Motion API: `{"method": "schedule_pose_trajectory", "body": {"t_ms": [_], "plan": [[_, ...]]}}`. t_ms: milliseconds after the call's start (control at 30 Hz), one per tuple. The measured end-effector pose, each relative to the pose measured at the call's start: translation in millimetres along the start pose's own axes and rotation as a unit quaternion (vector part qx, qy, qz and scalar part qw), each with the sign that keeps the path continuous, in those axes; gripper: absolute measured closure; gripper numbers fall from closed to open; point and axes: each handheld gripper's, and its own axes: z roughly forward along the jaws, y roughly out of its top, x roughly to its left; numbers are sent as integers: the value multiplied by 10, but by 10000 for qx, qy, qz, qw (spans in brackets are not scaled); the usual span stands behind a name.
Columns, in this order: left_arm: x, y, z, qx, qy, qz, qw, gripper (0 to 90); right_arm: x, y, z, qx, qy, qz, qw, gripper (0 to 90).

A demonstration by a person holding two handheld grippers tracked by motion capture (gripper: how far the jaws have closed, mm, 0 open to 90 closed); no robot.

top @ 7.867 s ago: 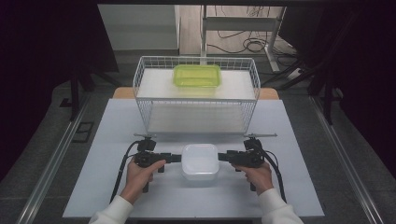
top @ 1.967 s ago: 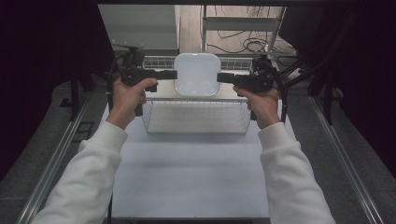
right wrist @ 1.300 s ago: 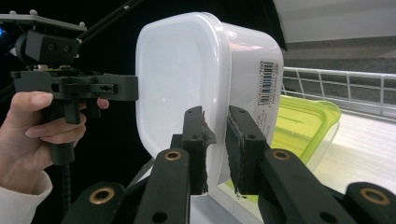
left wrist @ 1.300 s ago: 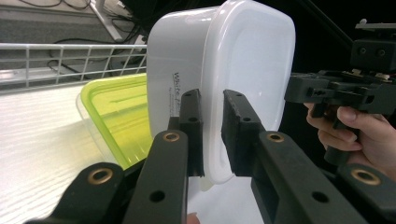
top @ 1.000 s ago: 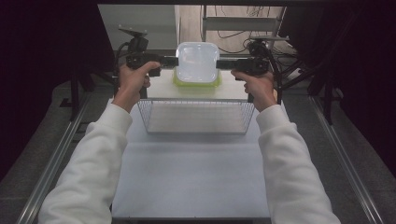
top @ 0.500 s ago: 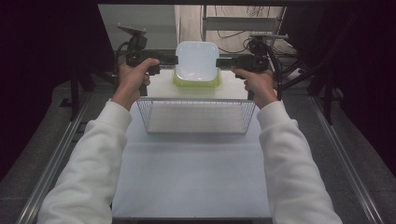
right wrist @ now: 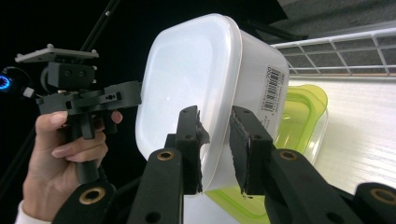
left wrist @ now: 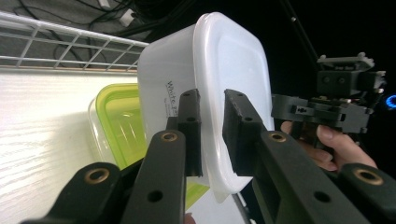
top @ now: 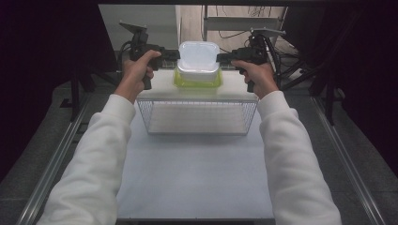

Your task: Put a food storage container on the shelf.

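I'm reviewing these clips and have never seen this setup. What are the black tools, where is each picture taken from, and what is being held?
There is no robot: a person holds a hand tool with two black jaws in each hand. The high view looks down from above the person's side of the table. The other two pictures come from cameras riding on each tool, looking along its jaws. The left tongs and right tongs each pinch one rim of a white tub, carried between them above a green tub. The green tub lies on a white shelf over a wire basket at the table's far end.
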Motion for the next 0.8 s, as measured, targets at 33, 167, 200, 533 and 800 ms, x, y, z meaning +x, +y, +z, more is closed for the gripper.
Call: {"method": "schedule_pose_trajectory", "body": {"t_ms": [33, 167, 200, 533, 800], "plan": [[15, 5, 7, -7, -31, -50, 10000, 776, -7, 4, 3, 3, 17, 54, 10000, 726], [44, 16, 31, -52, -62, -148, 9999, 771, -39, 19, 22, 12, 25, 233, 9997, 716], [46, 16, 35, -57, -61, -158, 9998, 770, -45, 21, 25, 18, 25, 254, 9997, 714], [69, -13, 61, -30, -77, -217, 9997, 741, -71, 26, 41, 61, 9, 421, 9991, 684], [23, -41, 66, -191, 75, 109, 9997, 464, -64, 28, 13, -236, 10, 138, 9996, 458]]}}
